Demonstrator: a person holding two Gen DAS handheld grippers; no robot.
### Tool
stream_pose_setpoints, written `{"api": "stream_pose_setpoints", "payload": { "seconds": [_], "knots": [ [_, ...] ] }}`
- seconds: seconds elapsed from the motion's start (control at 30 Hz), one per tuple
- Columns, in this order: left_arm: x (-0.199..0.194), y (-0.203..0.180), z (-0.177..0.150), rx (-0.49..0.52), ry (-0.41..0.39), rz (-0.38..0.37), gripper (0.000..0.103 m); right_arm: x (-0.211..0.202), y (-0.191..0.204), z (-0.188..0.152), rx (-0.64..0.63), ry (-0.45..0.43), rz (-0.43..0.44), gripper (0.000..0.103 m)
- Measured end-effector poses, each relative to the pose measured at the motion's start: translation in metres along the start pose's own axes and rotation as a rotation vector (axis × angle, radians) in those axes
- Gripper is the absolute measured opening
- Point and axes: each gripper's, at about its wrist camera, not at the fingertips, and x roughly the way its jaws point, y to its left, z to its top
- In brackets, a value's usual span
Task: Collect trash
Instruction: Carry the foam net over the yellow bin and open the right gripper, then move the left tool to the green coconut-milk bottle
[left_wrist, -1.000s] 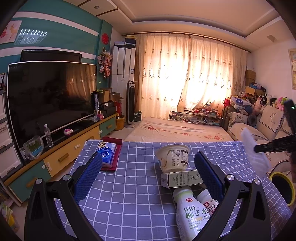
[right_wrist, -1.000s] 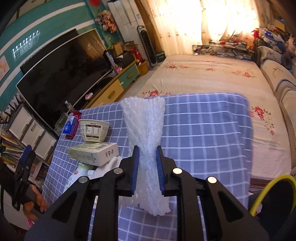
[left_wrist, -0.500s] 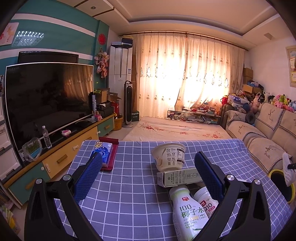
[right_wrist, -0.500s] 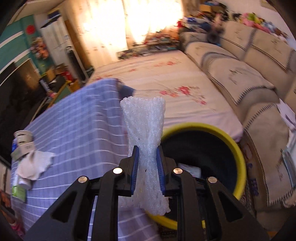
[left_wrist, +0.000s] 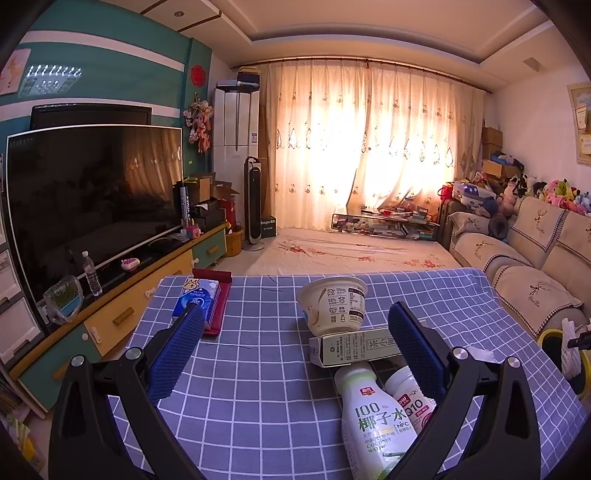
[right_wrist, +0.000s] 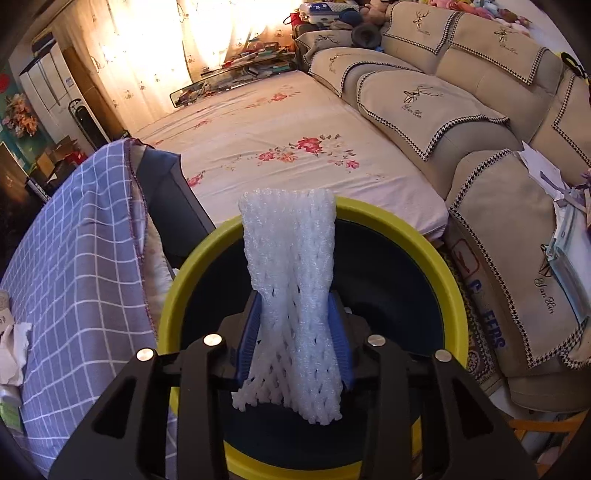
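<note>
Right gripper (right_wrist: 293, 341) above yellow-rimmed bin (right_wrist: 413, 236); jaws opening, white foam net (right_wrist: 291, 295) between them, long axis pointing away over the bin mouth. Left gripper (left_wrist: 295, 343) agape, empty, over table (left_wrist: 258, 369) left of the bin.

A white foam net (right_wrist: 291, 295), pinched at its waist, stands upright over the yellow-rimmed bin (right_wrist: 439, 258). Bottles (left_wrist: 369, 417), a carton (left_wrist: 351, 349) and a cup (left_wrist: 334, 308) lie on the table.
</note>
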Motion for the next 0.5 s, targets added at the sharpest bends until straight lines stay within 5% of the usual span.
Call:
{"api": "stream_pose_setpoints", "payload": {
  "seconds": [0.4,0.5],
  "knots": [
    [-0.002,0.001,0.0,-0.004,0.0,-0.014,0.098,-0.003,-0.004,0.001,0.046,0.026,-0.021,0.075],
    [-0.001,-0.001,0.0,0.002,0.002,-0.014,0.098,-0.013,-0.004,0.003,0.058,0.0,-0.012,0.075]
  ]
}}
